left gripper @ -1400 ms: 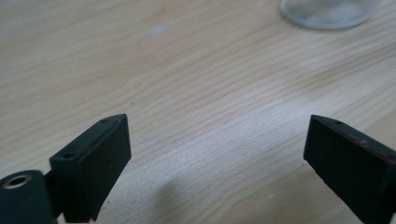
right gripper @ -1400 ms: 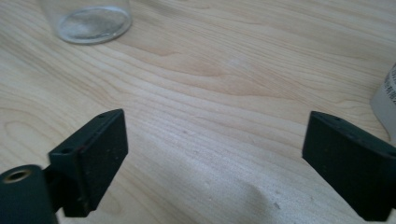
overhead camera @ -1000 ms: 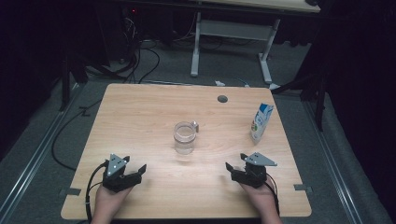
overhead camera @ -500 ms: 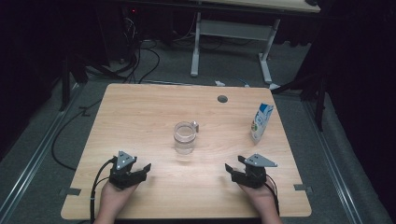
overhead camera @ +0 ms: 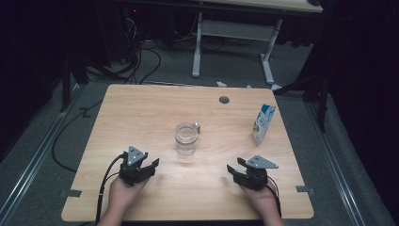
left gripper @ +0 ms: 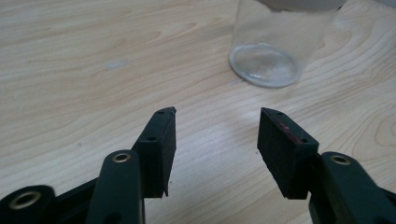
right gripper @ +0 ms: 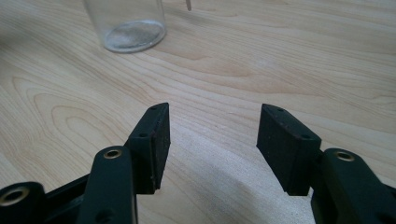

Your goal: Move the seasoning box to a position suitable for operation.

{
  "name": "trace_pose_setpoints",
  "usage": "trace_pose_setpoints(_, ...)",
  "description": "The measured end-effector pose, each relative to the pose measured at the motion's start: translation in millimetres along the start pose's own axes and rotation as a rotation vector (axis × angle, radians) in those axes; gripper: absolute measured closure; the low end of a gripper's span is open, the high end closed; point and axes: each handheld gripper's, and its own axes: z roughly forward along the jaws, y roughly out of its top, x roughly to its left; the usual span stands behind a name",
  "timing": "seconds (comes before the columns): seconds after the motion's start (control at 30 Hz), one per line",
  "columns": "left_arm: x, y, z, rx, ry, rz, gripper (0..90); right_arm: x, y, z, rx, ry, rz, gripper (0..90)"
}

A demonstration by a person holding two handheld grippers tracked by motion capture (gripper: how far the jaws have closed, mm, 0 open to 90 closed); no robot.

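High view: a clear glass jar (overhead camera: 185,139) stands mid-table, untouched, between and beyond the left gripper (overhead camera: 147,165) and right gripper (overhead camera: 234,169). Left's empty jaws have just been closing yet stand apart; right's gape too. Grasping remains undone.

Wooden desk (overhead camera: 141,113): clear glass jar (overhead camera: 186,139) centre, milk carton (overhead camera: 263,123) right; left gripper (overhead camera: 147,167), right gripper (overhead camera: 236,170) near front edge, jaws parted.

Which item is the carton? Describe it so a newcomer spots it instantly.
Start at the light wooden table and go to its far right side, right of the round hole in the top. The carton stands upright there, close to the right edge. Unlike the clear glass jar at mid-table, it is opaque, white and blue, box-shaped with a peaked top.
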Motion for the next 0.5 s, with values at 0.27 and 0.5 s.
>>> trace_pose_setpoints(0.27, 0.5, 11.5, 7.4, -0.033, -0.066, -0.028, 56.2, -2.2, -1.8, 1.9, 0.01, -0.006, 0.002, 44.7)
trace_pose_setpoints(0.5, -3.7, 25.3, 19.6, -0.039, -0.055, -0.02, 57.8, -2.3, -1.9, 0.9, 0.004, 0.004, 0.001, 44.9)
